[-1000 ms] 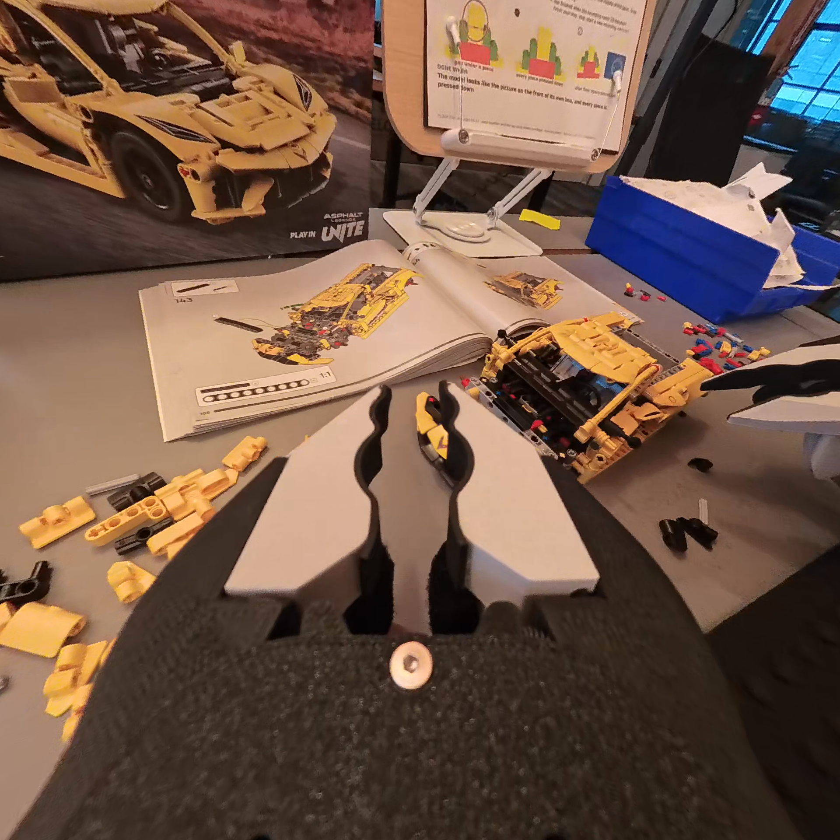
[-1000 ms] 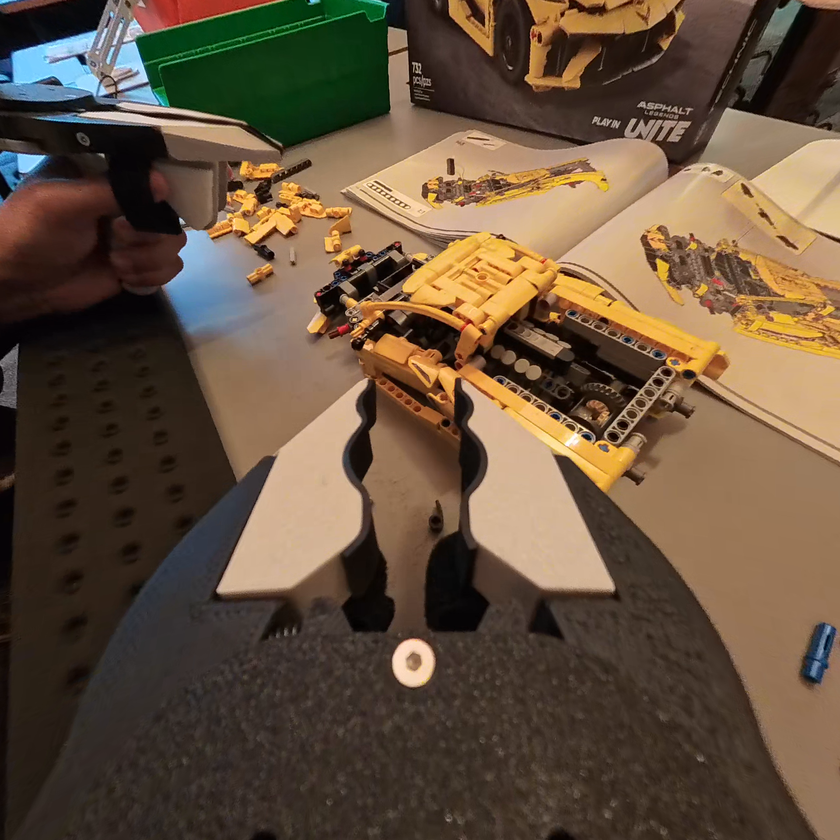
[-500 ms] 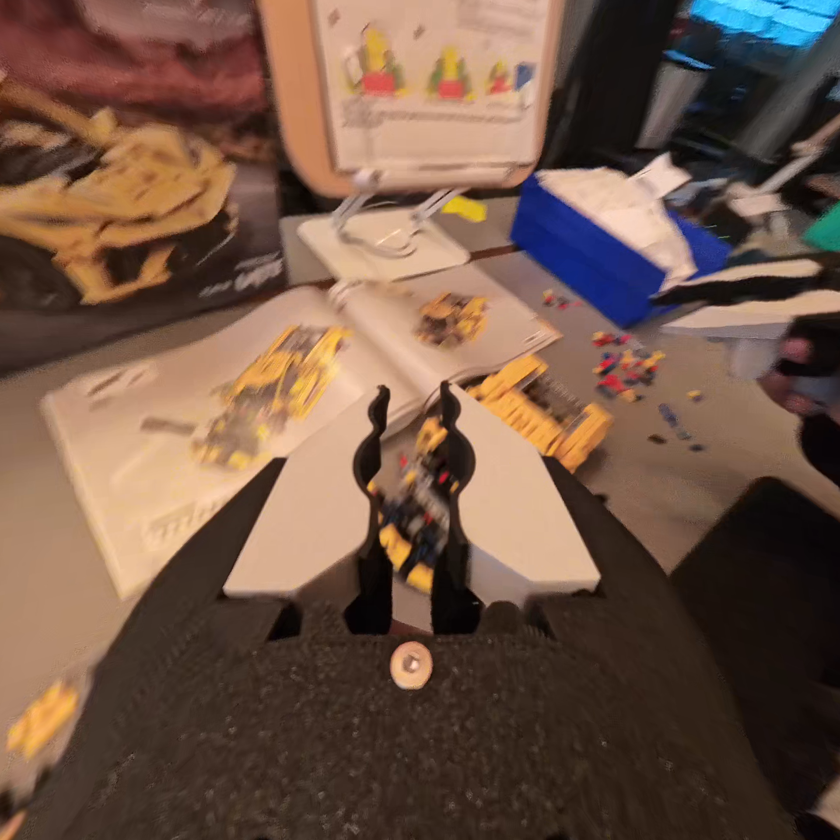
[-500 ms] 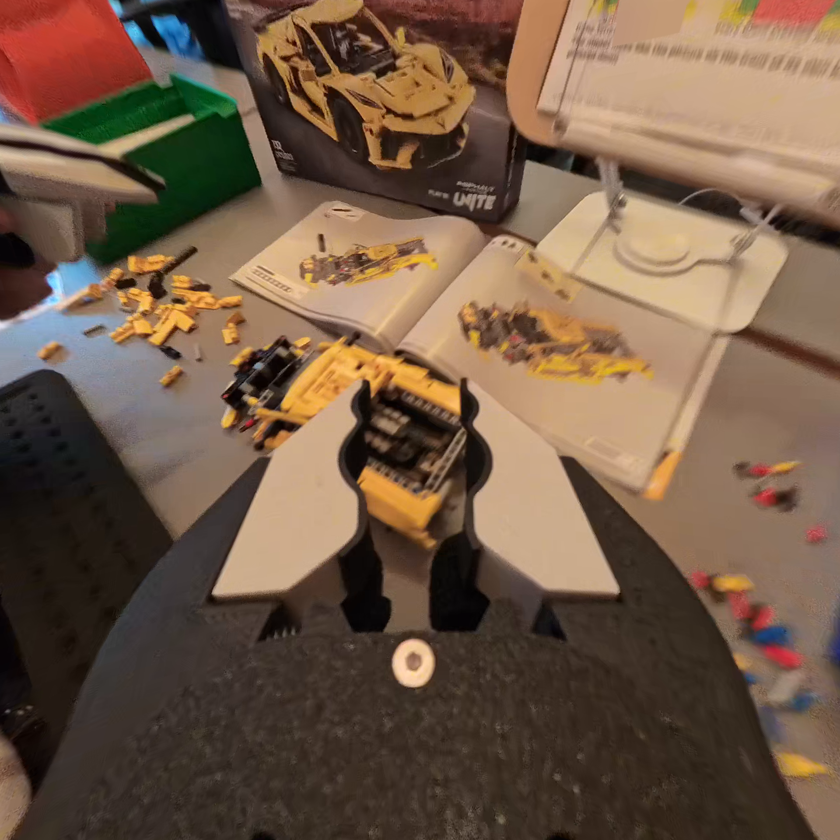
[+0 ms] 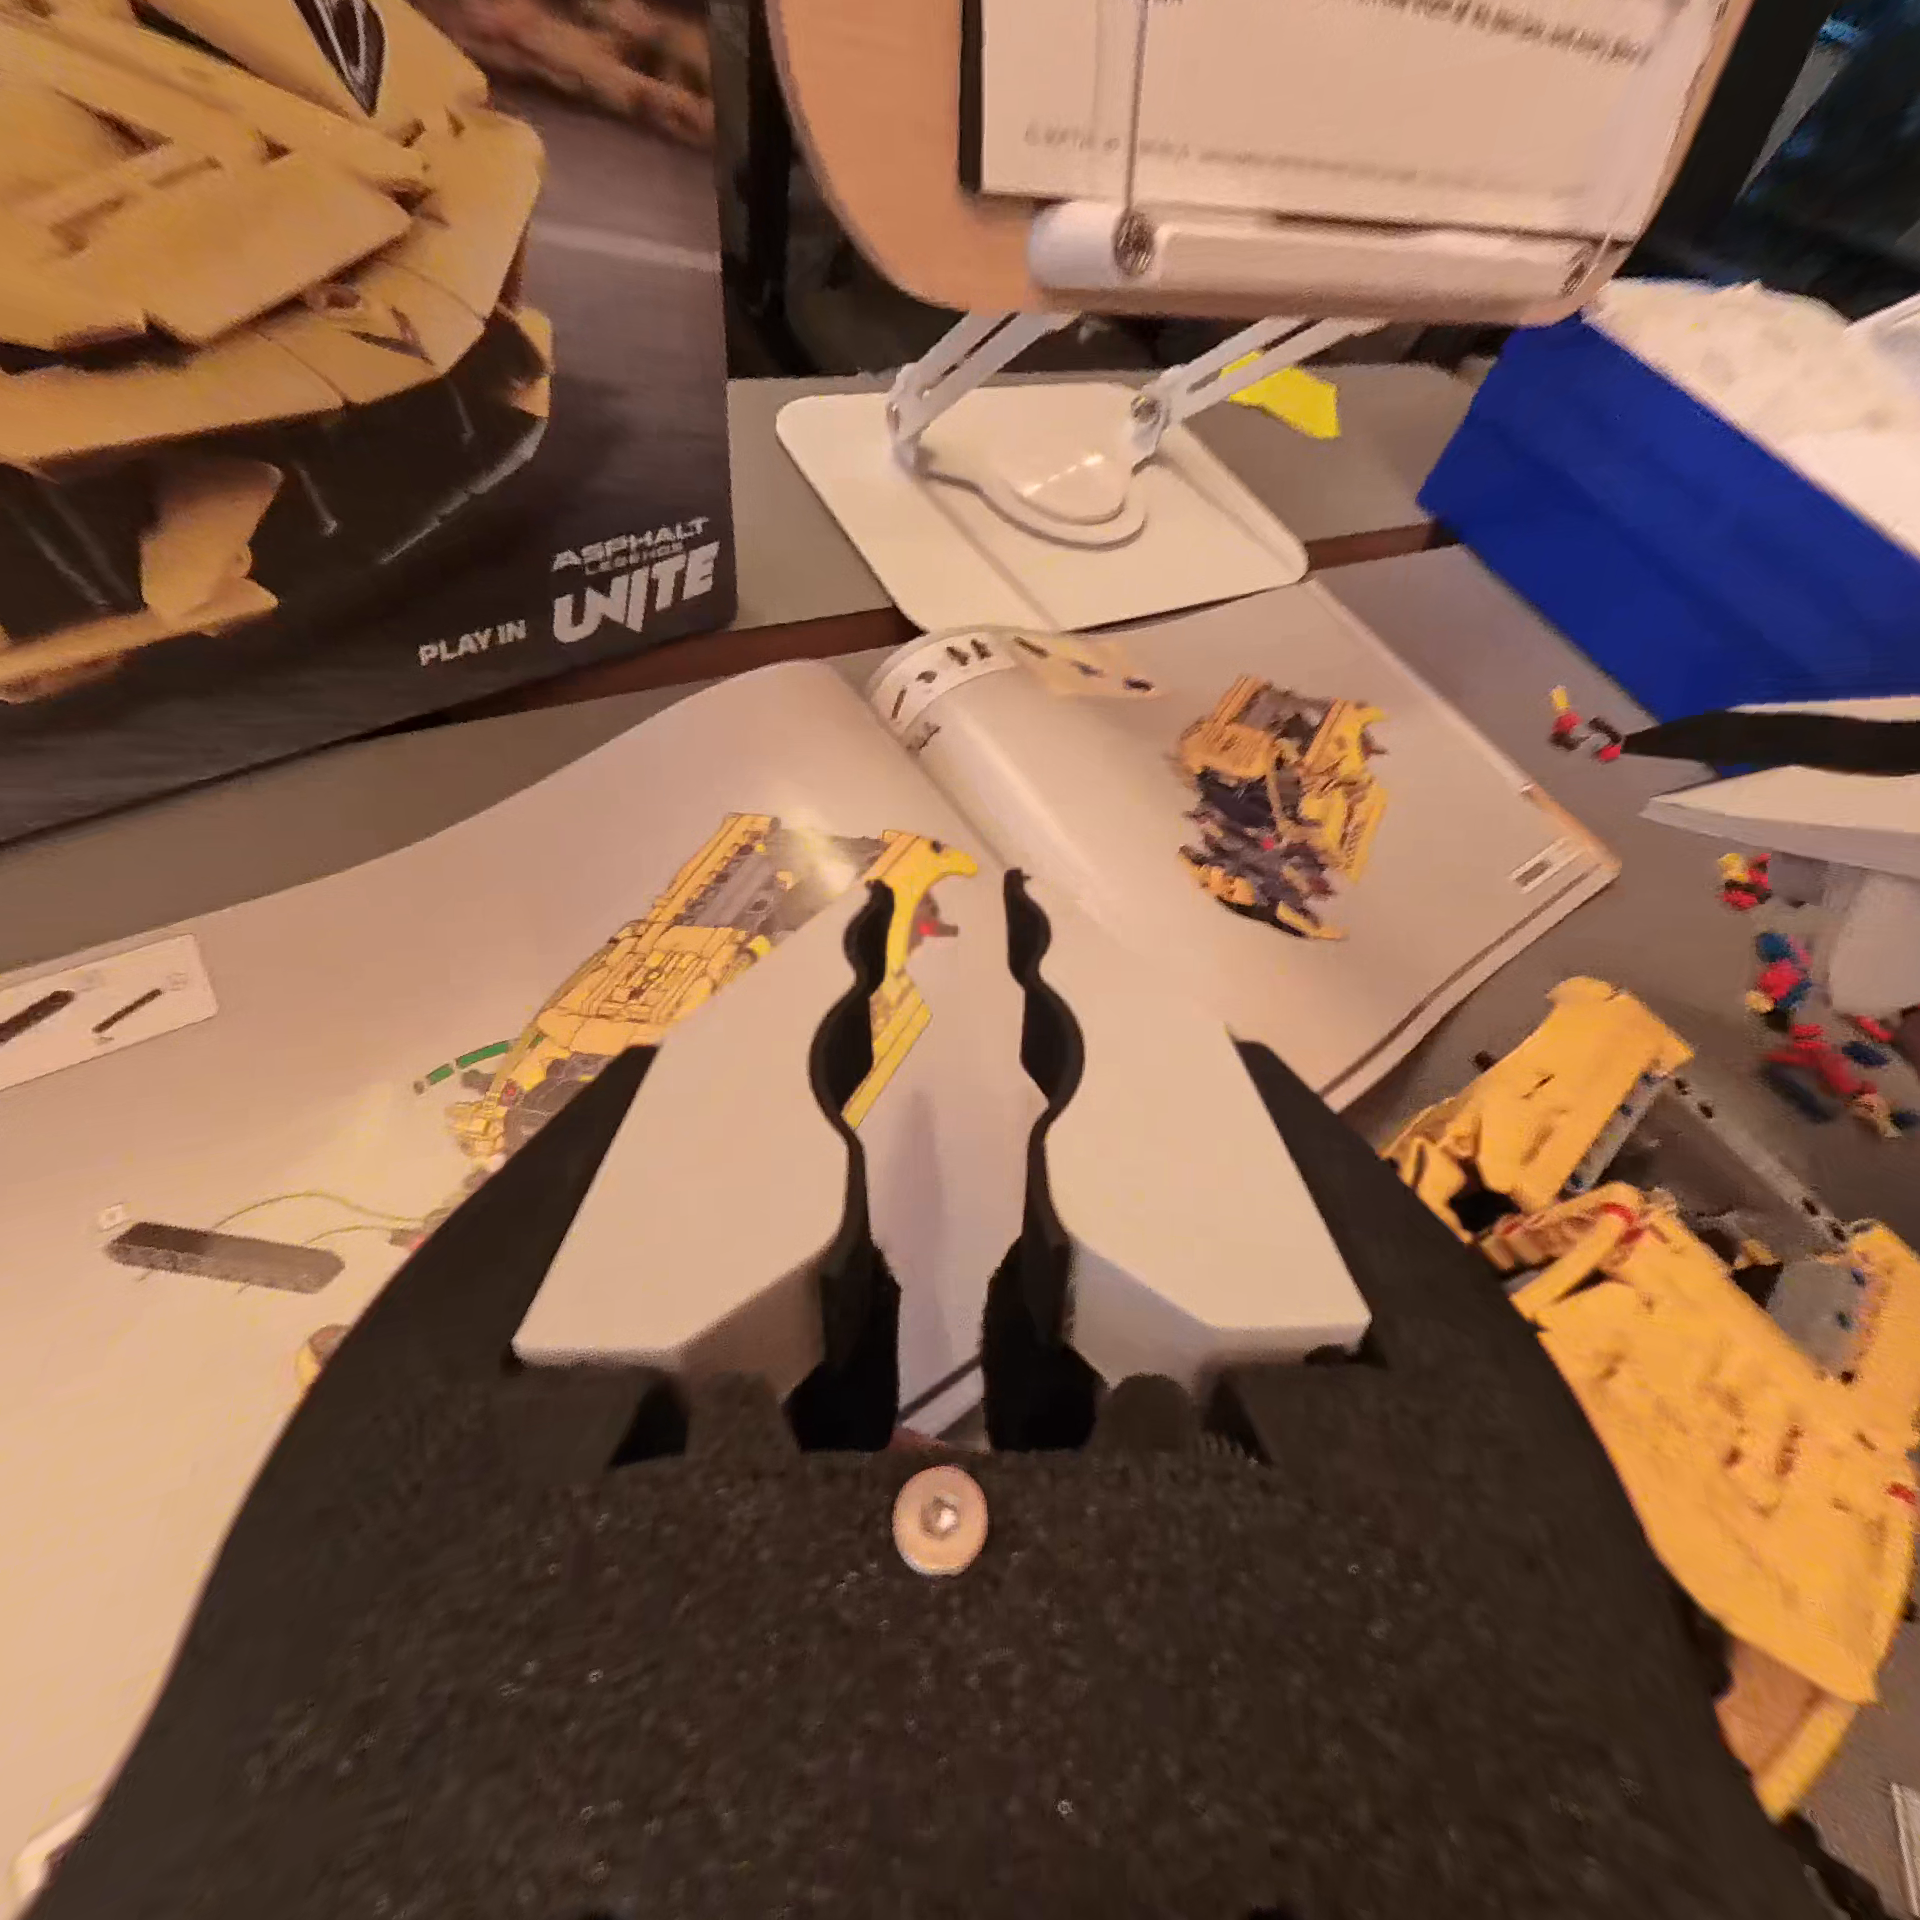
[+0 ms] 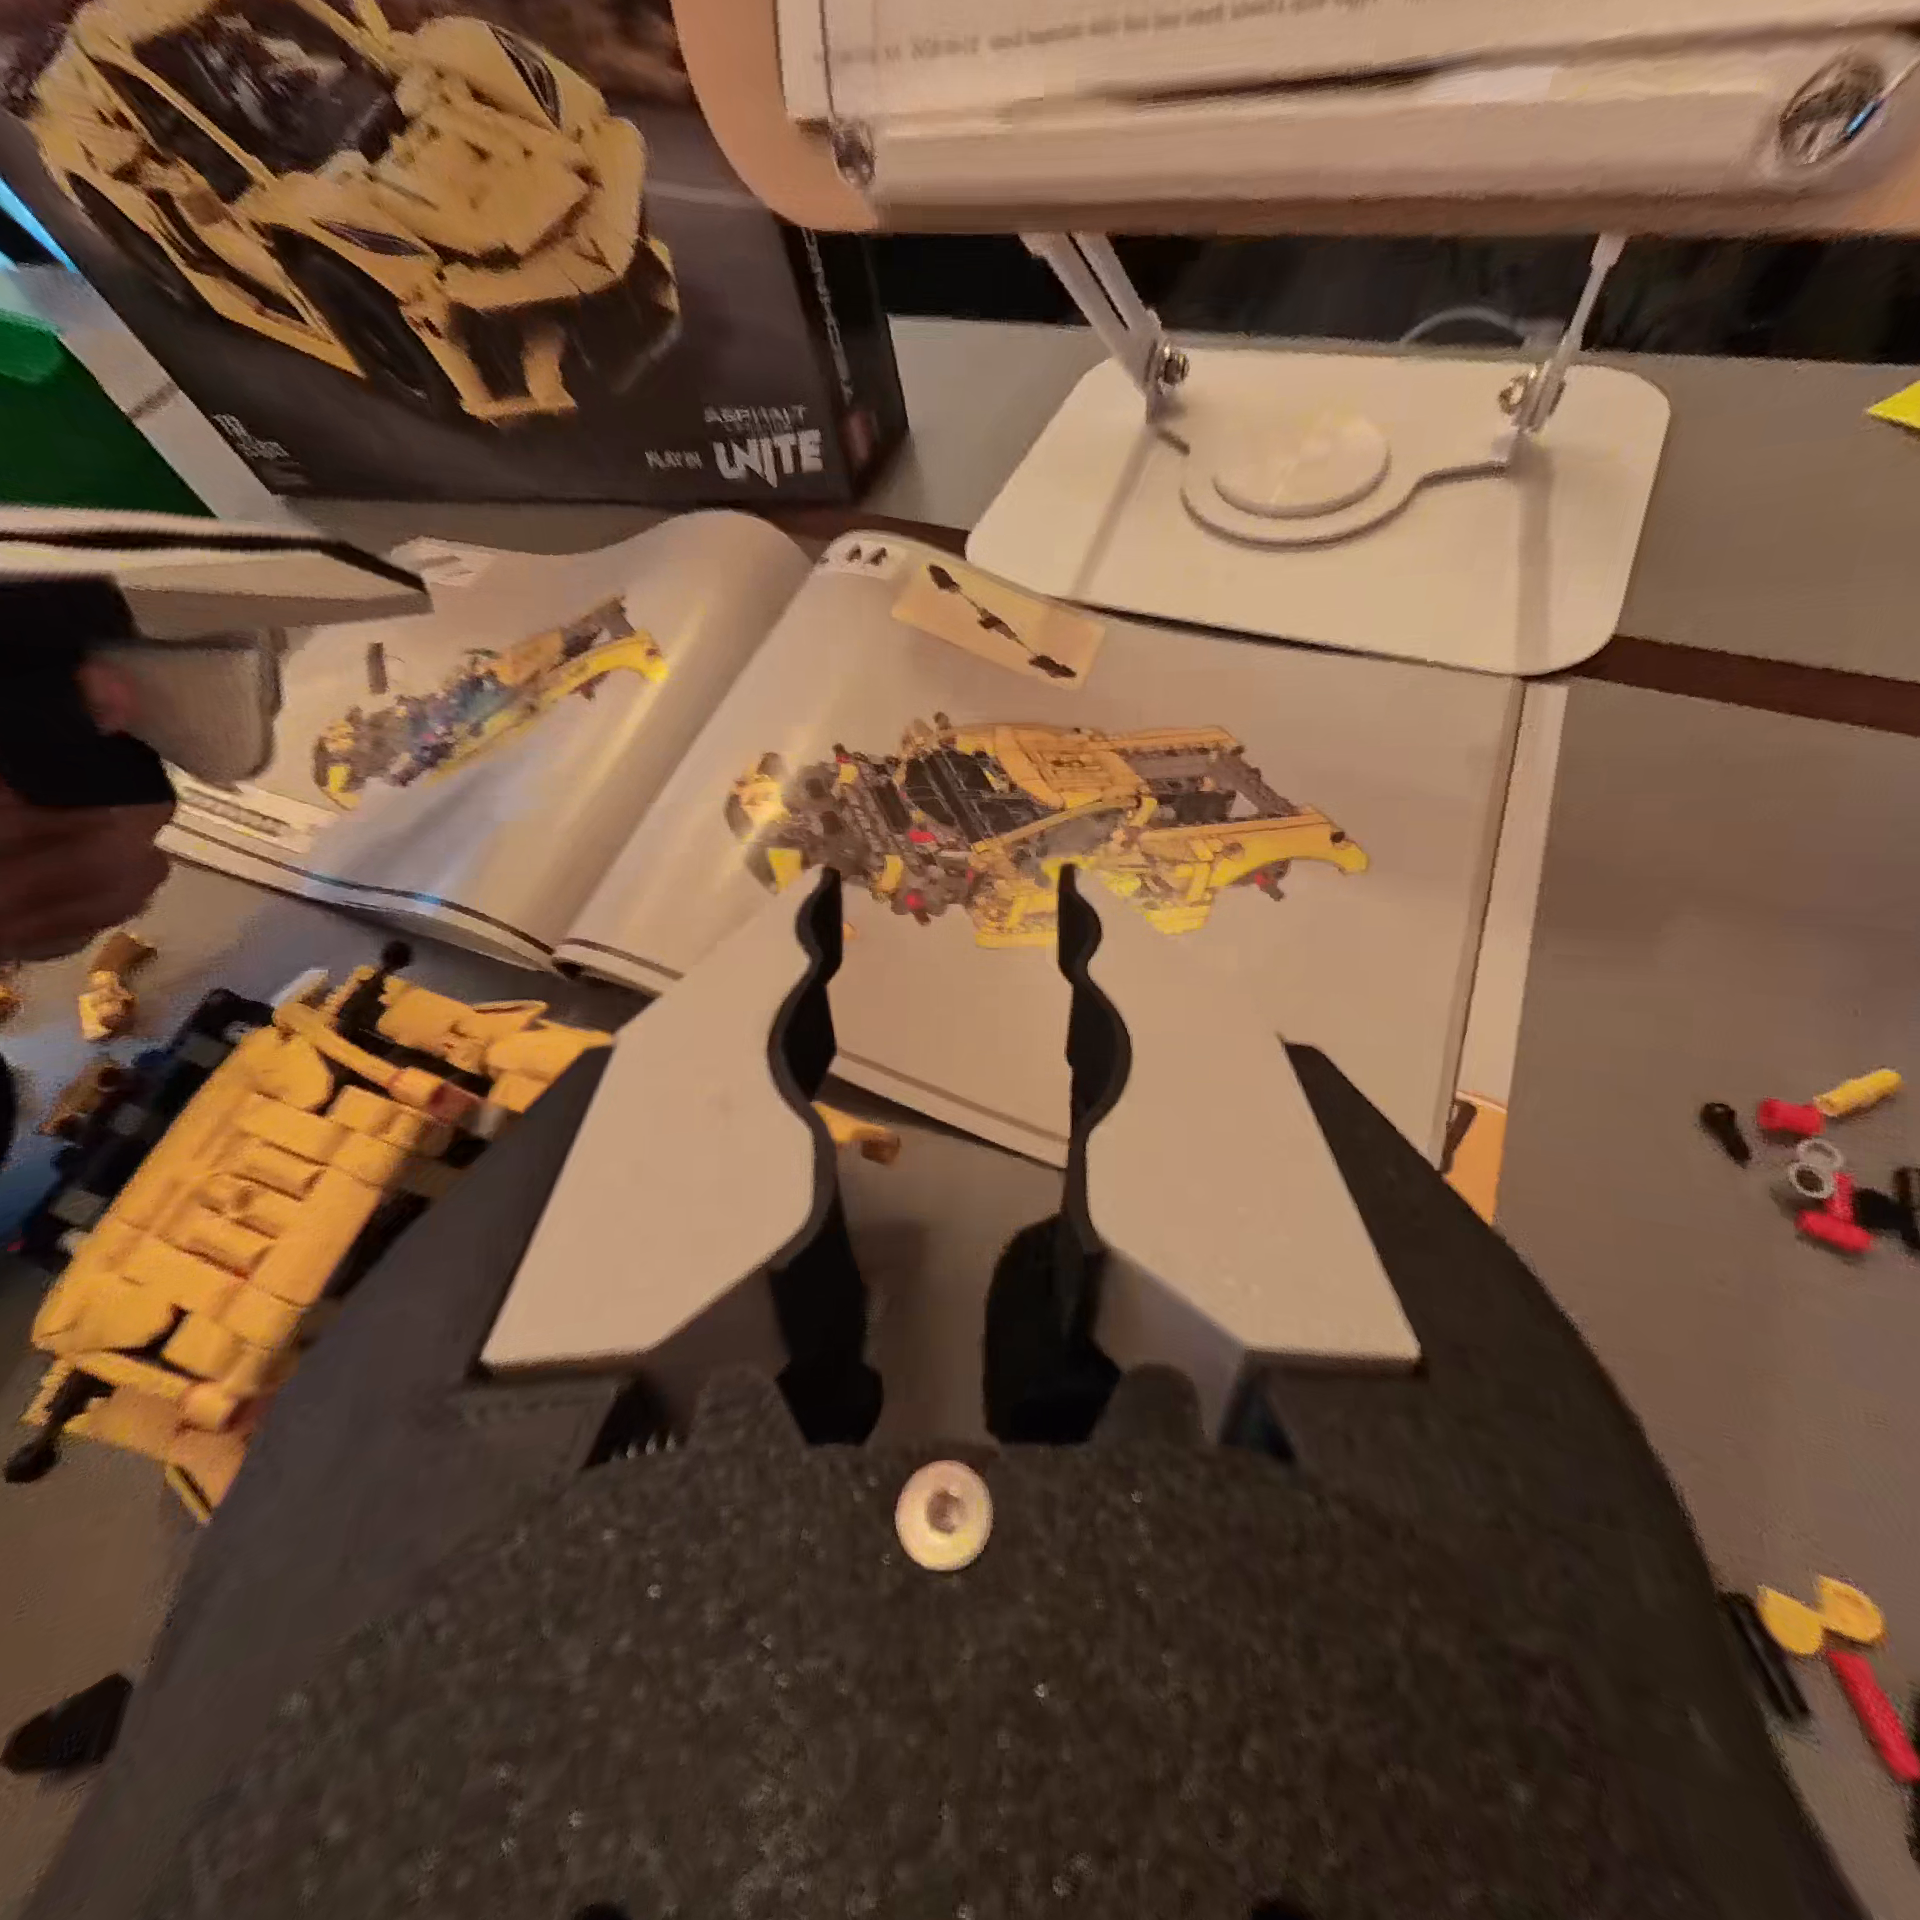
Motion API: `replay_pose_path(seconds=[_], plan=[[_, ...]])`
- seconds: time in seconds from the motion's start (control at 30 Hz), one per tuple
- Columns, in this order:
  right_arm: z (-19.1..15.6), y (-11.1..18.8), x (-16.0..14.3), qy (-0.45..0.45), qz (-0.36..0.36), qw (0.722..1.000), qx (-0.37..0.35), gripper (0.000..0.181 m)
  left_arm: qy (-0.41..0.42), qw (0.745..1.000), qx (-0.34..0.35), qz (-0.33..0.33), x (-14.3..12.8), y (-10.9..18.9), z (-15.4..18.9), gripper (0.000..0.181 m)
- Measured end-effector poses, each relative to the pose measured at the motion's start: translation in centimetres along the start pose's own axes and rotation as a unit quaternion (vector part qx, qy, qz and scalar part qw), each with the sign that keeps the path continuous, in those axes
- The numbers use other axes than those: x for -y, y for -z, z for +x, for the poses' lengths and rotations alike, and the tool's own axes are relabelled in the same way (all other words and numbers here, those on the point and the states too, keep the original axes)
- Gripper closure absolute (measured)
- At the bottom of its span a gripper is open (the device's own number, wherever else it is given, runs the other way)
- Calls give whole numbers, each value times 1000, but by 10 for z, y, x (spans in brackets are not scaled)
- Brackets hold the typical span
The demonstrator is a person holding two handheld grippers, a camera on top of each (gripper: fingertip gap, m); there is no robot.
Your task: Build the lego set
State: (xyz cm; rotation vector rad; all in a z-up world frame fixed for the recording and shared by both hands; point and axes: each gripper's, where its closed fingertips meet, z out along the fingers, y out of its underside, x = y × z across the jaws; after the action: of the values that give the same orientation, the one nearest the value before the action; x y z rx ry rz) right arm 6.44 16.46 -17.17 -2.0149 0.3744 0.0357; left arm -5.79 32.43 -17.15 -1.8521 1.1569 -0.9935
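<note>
The half-built yellow and black lego car (image 5: 1662, 1351) lies on the grey table at the right of the left wrist view. It also shows at the lower left of the right wrist view (image 6: 260, 1174). The open instruction booklet (image 5: 623, 831) lies beyond it. My left gripper (image 5: 943, 891) hovers over the booklet's left page, open, with only the printed page showing between its pads. My right gripper (image 6: 945, 878) hovers over the booklet's right page (image 6: 1351, 675), open wider and empty. Each gripper also shows side-on in the other's view: the right (image 5: 1787, 769) and the left (image 6: 208, 592).
The set's box (image 5: 312, 416) stands behind the booklet. A white document stand (image 5: 1039, 499) sits behind the middle, and a blue bin (image 5: 1662, 540) is at the right. Small red, blue and yellow pieces (image 6: 1829, 1174) lie to the right, loose yellow pieces (image 6: 109, 987) to the left. A green bin (image 6: 62, 436) is far left. Some 20 cm of space lies between my two pairs of fingers.
Both grippers have swung away from the car model and now point at the open booklet. The right jaws have opened wider. The left jaws stand as before.
</note>
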Motion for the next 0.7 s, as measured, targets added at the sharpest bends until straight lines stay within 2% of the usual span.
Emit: replay_pose_path(seconds=[0.13, 0.3, 0.4, 0.47, 0.57, 0.6, 0.63, 0.7], plan=[[8, -3, -11, 23, -22, 999, -11, 141, -18, 1000, 5, -15, -12, -7, 1, 159], [4, 3, -2, 7, 3, 1000, 12, 143, -42, 999, 17, -11, -11, -7, 1, 160], [-12, 10, 9, 20, 25, 998, 46, 144, -44, 999, 9, 5, -4, -4, 8, 160], [-31, 25, 26, 48, 45, 994, 87, 145, -54, 998, 13, 4, -4, -4, 8, 160], [-80, 80, 59, 106, 125, 971, 173, 149, -56, 998, 10, 9, -2, -2, 12, 160], [-94, 93, 51, 142, 117, 965, 186, 152, -57, 998, 9, 12, -1, -1, 14, 161], [-113, 104, 31, 181, 83, 955, 220, 154, -60, 998, 10, 14, 0, 0, 15, 161], [-137, 113, -36, 225, -43, 936, 269, 150, -67, 997, 16, 15, 0, 1, 14, 162]])
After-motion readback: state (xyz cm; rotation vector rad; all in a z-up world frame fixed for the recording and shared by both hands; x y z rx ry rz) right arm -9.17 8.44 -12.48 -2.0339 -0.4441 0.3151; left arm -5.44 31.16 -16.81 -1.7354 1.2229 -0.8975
